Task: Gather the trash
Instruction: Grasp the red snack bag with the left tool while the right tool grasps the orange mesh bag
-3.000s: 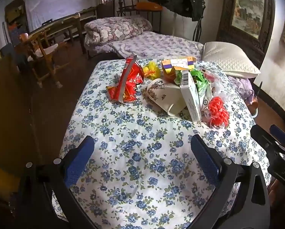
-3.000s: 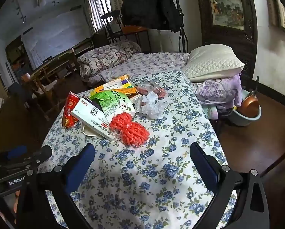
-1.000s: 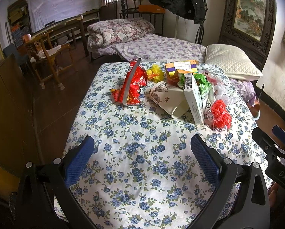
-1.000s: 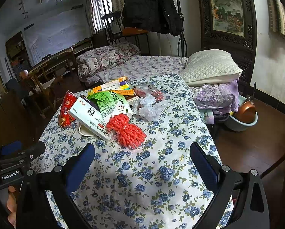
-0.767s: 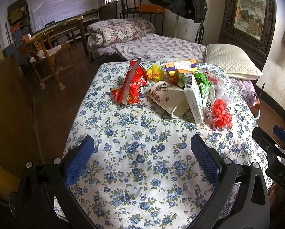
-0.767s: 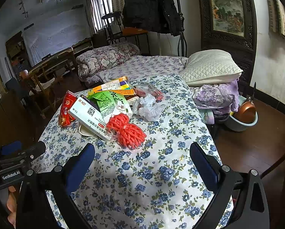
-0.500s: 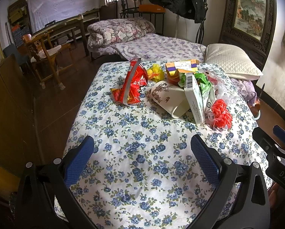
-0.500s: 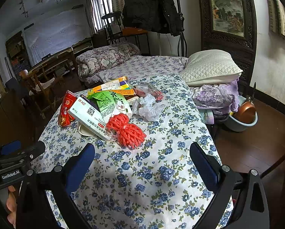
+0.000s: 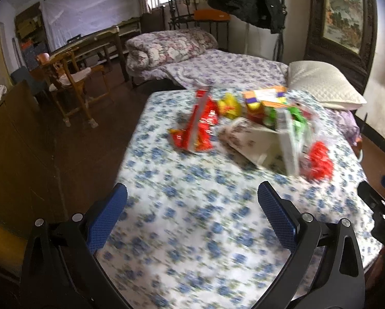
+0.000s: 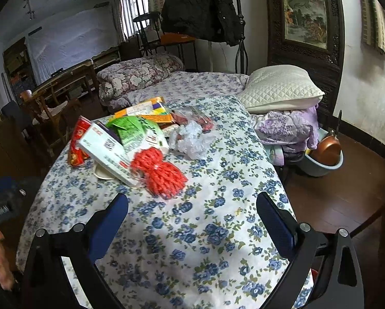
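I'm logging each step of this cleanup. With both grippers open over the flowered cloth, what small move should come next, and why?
Probably ease the right gripper forward toward the red mesh bundle. Its jaws stand open and empty, and that bundle is the nearest piece of the trash pile, lying loose on the tablecloth just ahead of the fingertips. The left gripper is open too, but farther from the pile.

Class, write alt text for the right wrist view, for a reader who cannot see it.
An open right gripper hovers over a flowered tablecloth, holding nothing. Ahead lies a heap of trash: a red mesh bundle, a white box, a green packet and crumpled clear plastic.
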### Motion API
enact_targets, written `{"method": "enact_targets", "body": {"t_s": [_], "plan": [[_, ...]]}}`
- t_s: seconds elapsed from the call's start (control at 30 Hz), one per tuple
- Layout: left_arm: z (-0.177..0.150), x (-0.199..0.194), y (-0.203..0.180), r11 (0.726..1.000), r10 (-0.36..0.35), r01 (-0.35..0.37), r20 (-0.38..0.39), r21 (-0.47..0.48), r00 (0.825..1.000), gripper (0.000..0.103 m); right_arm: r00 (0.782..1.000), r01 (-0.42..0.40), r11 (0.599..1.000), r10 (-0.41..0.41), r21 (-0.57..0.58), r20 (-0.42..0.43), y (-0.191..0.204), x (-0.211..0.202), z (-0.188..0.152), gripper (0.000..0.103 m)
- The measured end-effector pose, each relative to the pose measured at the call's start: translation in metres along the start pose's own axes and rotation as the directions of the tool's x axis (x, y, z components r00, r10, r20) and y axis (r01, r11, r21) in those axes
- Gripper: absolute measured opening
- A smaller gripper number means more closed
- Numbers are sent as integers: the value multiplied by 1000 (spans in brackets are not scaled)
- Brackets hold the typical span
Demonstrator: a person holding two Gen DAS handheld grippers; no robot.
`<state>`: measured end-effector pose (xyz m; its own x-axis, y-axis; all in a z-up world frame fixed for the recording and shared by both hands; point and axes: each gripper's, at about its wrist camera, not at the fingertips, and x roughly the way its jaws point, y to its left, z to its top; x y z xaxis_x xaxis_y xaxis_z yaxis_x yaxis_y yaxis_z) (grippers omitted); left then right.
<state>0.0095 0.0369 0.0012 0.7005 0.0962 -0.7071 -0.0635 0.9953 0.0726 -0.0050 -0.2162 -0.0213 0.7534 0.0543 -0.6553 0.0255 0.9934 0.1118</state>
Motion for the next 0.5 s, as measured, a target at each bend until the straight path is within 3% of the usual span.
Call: {"method": "enact_targets", "body": {"t_s": [0.17,0.37,0.5], "plan": [[1,21,21,998,-2,-1,-50,-56,999,97,999,17,1000,-18,-6,-43,-3,21,-3,97],[14,45,9,1000,12,-14,-50,-27,999,97,999,24,998,-27,-59,-40,4,21,-4,97],[34,63,8,997,-3,-3,-76,-71,997,97,999,10,999,-12,-53,-48,5,23,-4,97]]}}
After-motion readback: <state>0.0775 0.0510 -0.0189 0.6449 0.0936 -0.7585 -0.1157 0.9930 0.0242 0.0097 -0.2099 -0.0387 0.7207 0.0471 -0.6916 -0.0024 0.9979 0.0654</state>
